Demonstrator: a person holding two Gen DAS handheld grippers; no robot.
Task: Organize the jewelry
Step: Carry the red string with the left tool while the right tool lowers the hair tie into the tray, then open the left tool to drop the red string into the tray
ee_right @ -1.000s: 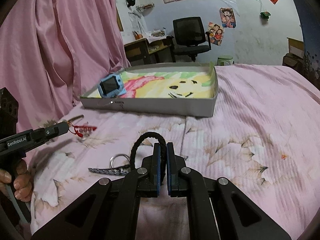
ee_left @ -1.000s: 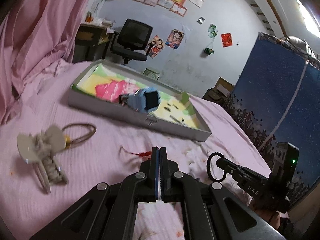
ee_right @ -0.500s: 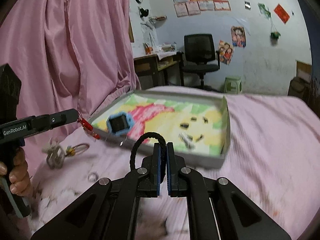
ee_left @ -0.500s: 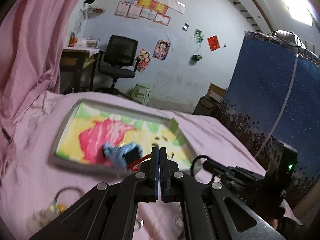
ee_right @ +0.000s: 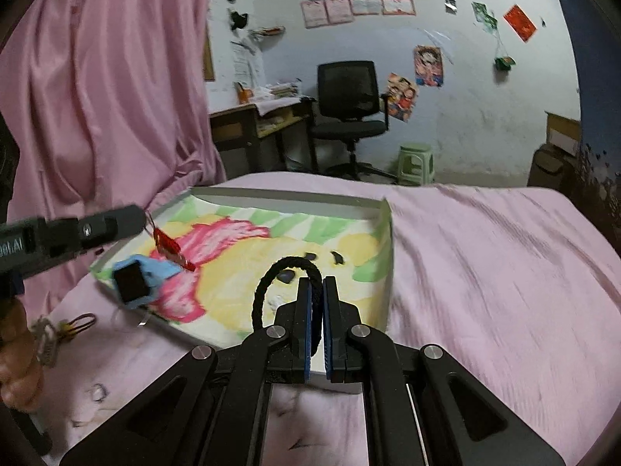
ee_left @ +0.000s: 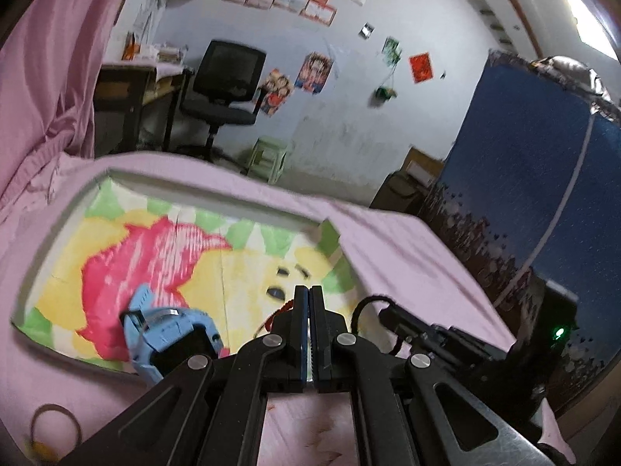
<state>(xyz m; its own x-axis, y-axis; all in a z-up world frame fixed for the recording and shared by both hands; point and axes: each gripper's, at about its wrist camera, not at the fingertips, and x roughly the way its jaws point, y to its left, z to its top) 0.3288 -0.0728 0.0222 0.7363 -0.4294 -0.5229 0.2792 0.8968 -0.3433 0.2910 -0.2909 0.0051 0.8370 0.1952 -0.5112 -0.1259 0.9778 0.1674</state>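
The right gripper (ee_right: 317,283) is clamped on a black braided cord loop (ee_right: 268,283), which arcs up to the left of its fingers. The left gripper (ee_left: 309,295) is pinched tight on a red beaded string (ee_right: 169,246) that dangles from its tip. Both hang over the near part of a shallow cardboard box (ee_right: 384,233) lined with a bright cartoon print, lying on the pink bedsheet (ee_right: 485,272). A blue watch (ee_right: 137,279) already sits in the box's near left corner. To drop cleanly, I'd bring each piece low over bare lining, away from the watch and the small dark bits (ee_right: 335,258) farther in, then let go one at a time. Beyond the box stands a black office chair (ee_right: 349,97)
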